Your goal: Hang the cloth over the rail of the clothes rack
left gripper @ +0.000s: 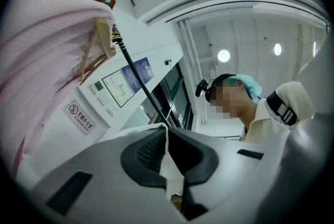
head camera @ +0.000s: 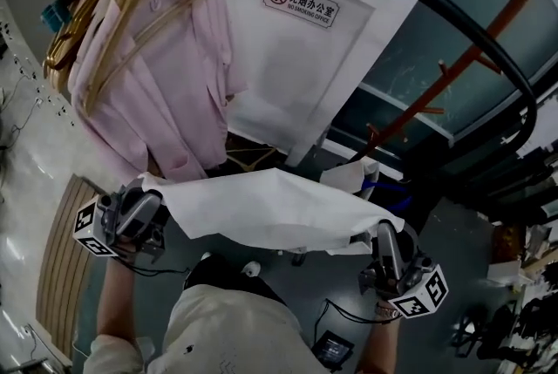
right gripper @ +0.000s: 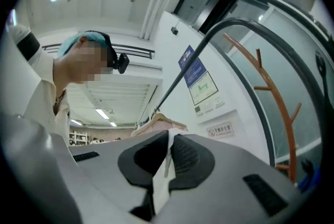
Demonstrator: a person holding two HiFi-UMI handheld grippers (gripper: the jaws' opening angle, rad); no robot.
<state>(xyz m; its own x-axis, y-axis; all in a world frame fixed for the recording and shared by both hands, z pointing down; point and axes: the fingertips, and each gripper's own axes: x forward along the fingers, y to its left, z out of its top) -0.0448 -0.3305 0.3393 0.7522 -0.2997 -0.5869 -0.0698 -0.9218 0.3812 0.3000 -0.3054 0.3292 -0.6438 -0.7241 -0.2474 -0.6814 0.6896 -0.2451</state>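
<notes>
A white cloth (head camera: 279, 211) is stretched out flat between my two grippers, below the black rail (head camera: 436, 2) that curves across the top of the head view. My left gripper (head camera: 159, 200) is shut on the cloth's left end, and my right gripper (head camera: 381, 234) is shut on its right end. In the left gripper view the jaws (left gripper: 167, 144) pinch a white fold of the cloth (left gripper: 168, 168), and the rail (left gripper: 141, 87) runs up beyond them. The right gripper view shows the same: the jaws (right gripper: 169, 152) are closed on the cloth (right gripper: 160, 181).
Pink shirts (head camera: 157, 76) hang on wooden hangers at the rail's left end. An orange coat tree (head camera: 453, 67) stands at the back right. A white panel with a no-smoking sign (head camera: 301, 4) lies behind the rail. Cables and a black box (head camera: 331, 348) sit on the floor.
</notes>
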